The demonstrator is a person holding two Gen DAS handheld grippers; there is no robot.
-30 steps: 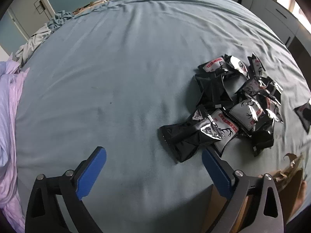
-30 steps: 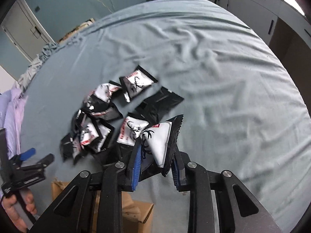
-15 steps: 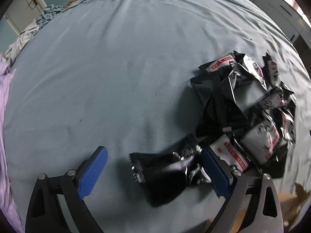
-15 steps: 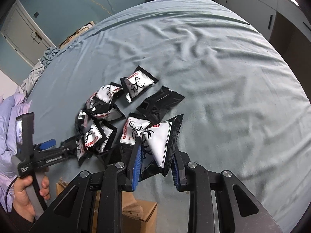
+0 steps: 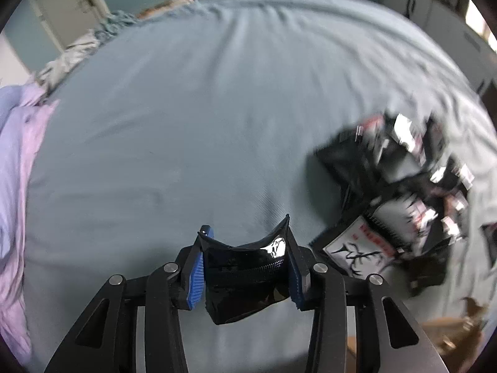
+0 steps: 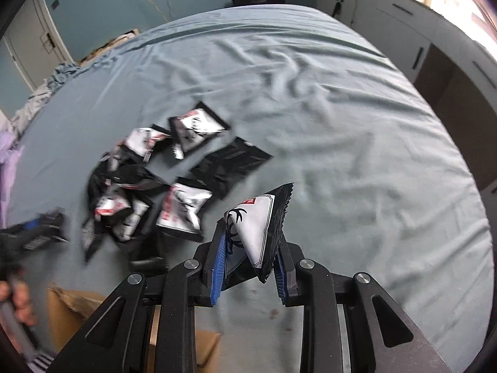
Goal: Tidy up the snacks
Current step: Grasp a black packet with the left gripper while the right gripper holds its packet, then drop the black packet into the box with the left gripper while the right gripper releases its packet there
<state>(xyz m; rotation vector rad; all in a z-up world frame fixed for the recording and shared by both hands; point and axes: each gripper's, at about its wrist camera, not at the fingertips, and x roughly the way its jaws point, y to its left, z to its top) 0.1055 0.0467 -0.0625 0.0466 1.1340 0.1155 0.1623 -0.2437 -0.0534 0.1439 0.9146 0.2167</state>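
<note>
Left wrist view: the left gripper (image 5: pixel 245 264) has just been closing and its jaws now pinch a black packet (image 5: pixel 245 276), which buckles, soft and light.

Right wrist view: the right gripper (image 6: pixel 248 267) clamps a white packet (image 6: pixel 254 230) above the bed (image 6: pixel 357 143); the blurred pile (image 6: pixel 149 186) probably looks slippery, so grip the crimped edges.

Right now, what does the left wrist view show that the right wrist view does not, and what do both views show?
Only the left wrist view shows the left tongs close up; they have just been closing and now pinch a black snack packet. A lilac blanket fills its left edge.

Only the right wrist view shows the right tongs shut on a white deer-print packet, and the hand on the other tool's handle.

Both show the snack pile, the blue-grey bed sheet and a cardboard box.
</note>
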